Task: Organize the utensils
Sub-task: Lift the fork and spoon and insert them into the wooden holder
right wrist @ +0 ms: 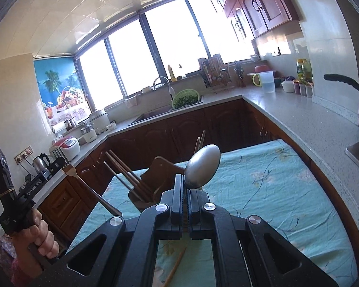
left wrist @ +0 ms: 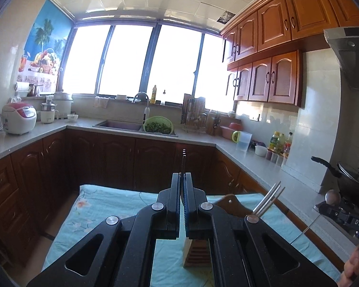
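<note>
The desk (right wrist: 263, 191) wears a light blue cloth with pale flowers (left wrist: 102, 205) all over its top. In the right wrist view, a brown wooden holder with slots (right wrist: 155, 174) stands on the cloth in the middle of the frame, with thin brown chopsticks (right wrist: 124, 169) sticking out of it. One loose wooden chopstick (right wrist: 175, 266) lies flat on the cloth at the bottom middle. In the left wrist view, the holder (left wrist: 196, 253) sits at the bottom middle.
</note>
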### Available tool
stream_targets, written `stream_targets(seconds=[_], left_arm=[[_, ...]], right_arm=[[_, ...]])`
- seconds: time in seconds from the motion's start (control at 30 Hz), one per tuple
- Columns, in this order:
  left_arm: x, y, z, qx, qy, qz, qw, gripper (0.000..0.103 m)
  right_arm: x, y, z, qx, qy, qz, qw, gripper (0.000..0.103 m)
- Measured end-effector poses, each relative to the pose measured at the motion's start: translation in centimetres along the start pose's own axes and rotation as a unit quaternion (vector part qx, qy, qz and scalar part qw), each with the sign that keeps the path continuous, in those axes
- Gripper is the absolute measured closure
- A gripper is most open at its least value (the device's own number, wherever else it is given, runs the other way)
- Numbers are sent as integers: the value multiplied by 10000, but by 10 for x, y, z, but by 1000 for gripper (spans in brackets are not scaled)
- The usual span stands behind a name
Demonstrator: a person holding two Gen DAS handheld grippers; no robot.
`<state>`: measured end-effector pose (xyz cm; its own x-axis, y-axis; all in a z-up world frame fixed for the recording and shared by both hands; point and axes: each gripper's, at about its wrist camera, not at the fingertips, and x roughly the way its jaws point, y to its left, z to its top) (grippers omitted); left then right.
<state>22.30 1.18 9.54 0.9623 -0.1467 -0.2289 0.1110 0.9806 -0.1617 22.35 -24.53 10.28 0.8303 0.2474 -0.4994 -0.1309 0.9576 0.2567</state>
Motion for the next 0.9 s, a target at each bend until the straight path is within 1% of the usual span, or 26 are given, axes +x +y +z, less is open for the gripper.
stream_targets(seconds=[0.13, 0.23, 0.37, 0.47, 0.53, 0.67, 0.77, 0.9], left_arm=[[34, -16, -3, 171, -147, 136, 9997, 103], [54, -31, -11, 379, -261, 230, 9987, 103], [75, -55, -33, 837, -307, 362, 9954, 103], [88, -67, -52, 1065, -191, 371, 9934, 103], [93, -69, -60, 1096, -87, 362, 9933, 103], [99, -69, -70, 997, 128, 293, 9945, 103], [100, -64, -71, 940, 215, 216, 9951, 103], [100, -49, -64, 804, 406, 131, 9959, 103]], right_arm=[[17, 6, 19, -203, -189, -126, 9995, 101], [31, 13, 25, -397, -262, -231, 9986, 101], [50, 21, 23, -632, -235, -333, 9972, 101], [64, 24, 15, -762, -183, -383, 9962, 101], [72, 26, 8, -817, -118, -432, 9956, 101], [85, 23, -7, -775, 53, -437, 9960, 101], [92, 18, -14, -716, 171, -420, 9964, 101], [101, 14, -22, -646, 325, -358, 9967, 101]])
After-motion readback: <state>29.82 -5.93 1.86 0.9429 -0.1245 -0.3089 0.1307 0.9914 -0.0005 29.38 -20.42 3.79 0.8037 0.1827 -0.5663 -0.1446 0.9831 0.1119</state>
